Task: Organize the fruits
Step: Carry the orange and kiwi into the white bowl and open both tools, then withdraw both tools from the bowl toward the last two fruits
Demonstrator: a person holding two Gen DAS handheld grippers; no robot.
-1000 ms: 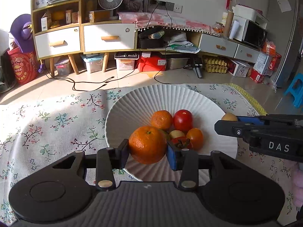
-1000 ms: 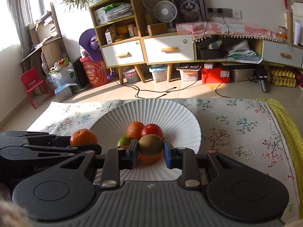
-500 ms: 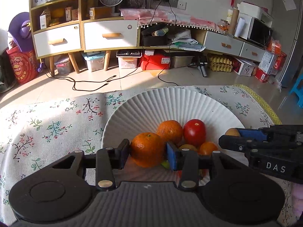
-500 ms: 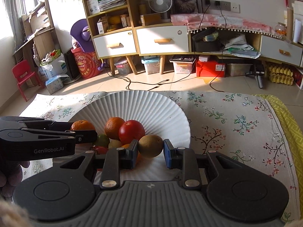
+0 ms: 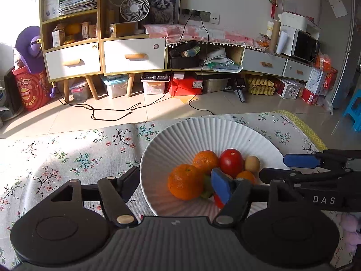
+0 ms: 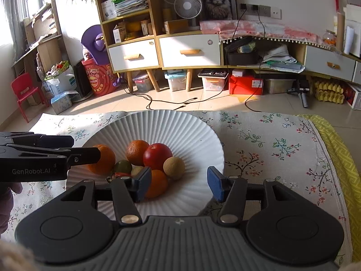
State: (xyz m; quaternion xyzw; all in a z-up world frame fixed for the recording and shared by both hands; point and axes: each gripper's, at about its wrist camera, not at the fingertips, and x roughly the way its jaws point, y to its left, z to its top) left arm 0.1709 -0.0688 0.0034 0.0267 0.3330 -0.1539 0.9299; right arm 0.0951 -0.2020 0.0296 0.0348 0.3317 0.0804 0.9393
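A white ribbed plate on the flowered cloth holds several fruits. My left gripper is opening. A large orange lies on the plate between its fingers, and neither pad touches it. My right gripper is opening too. A round brown fruit rests on the plate just beyond its pads, free of them. Around these lie another orange, a red tomato, a small orange and a green fruit.
The flowered cloth has a yellow border on the right. Beyond the table's far edge is a tiled floor with cables, and a low cabinet stands along the wall. A hand holds the left gripper.
Both grippers have spread their jaws. The left let go of the large orange and the right let go of the brown fruit. Both fruits now lie on the plate.
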